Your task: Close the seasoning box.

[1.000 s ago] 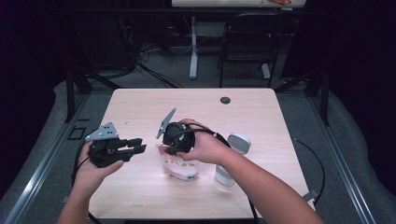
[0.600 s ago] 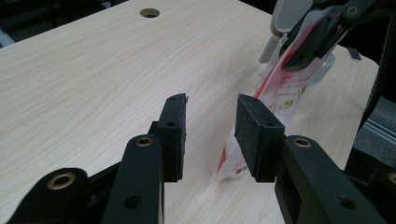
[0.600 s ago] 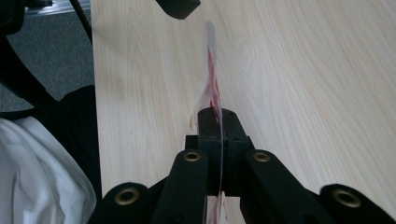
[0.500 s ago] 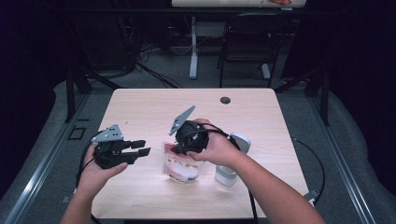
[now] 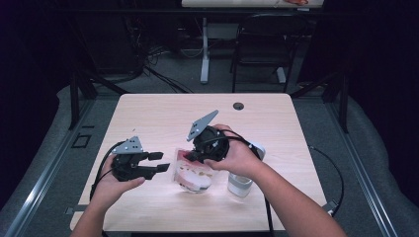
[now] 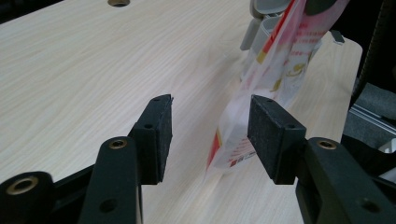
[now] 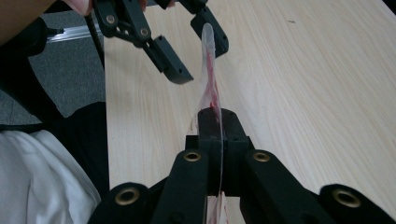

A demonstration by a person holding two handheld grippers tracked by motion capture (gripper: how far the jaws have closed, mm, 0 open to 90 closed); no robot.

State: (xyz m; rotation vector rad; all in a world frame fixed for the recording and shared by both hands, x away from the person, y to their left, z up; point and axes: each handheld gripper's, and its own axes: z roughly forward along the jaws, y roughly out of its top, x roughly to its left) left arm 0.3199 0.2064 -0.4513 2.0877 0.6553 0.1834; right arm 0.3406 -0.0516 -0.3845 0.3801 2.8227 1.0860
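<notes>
Left gripper (image 6: 209,135) pads (image 6: 161,135) stand well apart, having just been opening, nothing pinched. Right gripper (image 7: 212,140) is clamped tight on the top edge of the bag (image 5: 193,174).

Bag is a clear plastic pouch with red print and light contents. It hangs from the right jaws over the near middle of the table (image 5: 163,113), bottom at or just off the wood, I can't tell which. Grey container (image 5: 241,185) sits just behind it on the right.

Handling, my read: light, limp, slick film. It'll fold and swing, won't hold shape, and slides out of a shallow pinch. Best hold is the flat top strip beside the right jaws, film doubled between the pads.

Relative to the left pads: bag's lower edge sits just ahead, brushing the inner face of the right-hand pad in the left gripper view, mostly outside the gap.
</notes>
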